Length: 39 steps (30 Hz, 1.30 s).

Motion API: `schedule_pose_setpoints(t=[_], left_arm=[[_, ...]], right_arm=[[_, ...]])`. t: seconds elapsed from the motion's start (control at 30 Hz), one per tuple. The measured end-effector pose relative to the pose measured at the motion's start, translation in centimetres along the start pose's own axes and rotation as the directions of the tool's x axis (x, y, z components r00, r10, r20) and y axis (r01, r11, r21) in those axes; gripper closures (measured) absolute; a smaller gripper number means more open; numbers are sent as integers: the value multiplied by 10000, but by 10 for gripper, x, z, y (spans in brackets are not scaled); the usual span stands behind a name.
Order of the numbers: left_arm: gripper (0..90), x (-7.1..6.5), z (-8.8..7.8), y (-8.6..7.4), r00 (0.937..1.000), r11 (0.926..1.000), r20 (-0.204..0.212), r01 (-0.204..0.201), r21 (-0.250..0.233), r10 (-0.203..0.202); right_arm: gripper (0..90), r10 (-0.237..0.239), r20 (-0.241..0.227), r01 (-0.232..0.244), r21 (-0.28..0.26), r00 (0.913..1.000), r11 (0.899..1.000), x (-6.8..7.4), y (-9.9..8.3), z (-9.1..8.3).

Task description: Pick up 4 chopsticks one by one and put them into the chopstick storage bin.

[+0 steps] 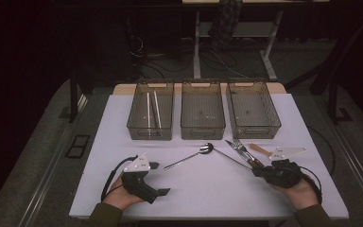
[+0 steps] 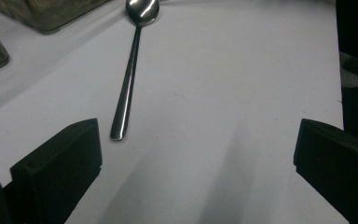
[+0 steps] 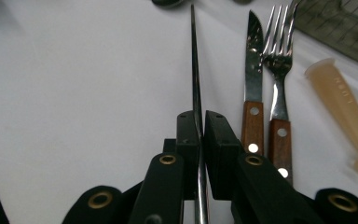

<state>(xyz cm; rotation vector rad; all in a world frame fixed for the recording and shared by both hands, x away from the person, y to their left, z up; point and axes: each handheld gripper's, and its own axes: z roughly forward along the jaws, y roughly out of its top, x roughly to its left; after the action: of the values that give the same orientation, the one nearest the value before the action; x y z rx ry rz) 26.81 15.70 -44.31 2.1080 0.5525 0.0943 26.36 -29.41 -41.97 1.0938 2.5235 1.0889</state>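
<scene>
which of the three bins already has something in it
The left bin: two pale sticks lie inside. The middle bin and right bin hold nothing.

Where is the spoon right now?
In the high view, the spoon lies on the white table near its middle, just in front of the centre bin, bowl toward the bins.

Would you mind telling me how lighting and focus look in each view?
High view: dim and dark beyond the white table. Left gripper view: glare on the spoon, soft jaw shadows across the table. Right gripper view: sharp on the thin metal rod, while the beige plastic piece looks soft.
</scene>
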Motion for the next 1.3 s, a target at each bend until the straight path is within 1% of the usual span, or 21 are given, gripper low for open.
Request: schedule_pose_setpoints(t=[0.13,0.33,0.57,0.7,1.0,1.3], left_arm=[[0,0,0,0,10000,10000,-1,-3,-8,3],[0,0,0,0,10000,10000,-11,13,-16,-13],[0,0,0,0,10000,10000,-5,17,-18,-17],[0,0,0,0,10000,10000,-23,29,-24,-29],[0,0,0,0,10000,10000,-45,60,-22,-60],[0,1,0,0,10000,10000,-53,64,-14,-65]], right_arm=[[845,66,-83,-69,-365,9999,9993,-5,1,-8],[845,232,-220,-251,-888,9995,9957,-10,3,-19],[846,248,-398,-303,-1444,9989,9890,-14,7,-30],[846,277,-593,-376,-1716,9979,9845,-15,10,-34],[846,32,-934,-230,-2121,9956,9770,-14,26,-33],[846,-261,-1217,-27,-2301,9922,9732,-12,47,-21]])
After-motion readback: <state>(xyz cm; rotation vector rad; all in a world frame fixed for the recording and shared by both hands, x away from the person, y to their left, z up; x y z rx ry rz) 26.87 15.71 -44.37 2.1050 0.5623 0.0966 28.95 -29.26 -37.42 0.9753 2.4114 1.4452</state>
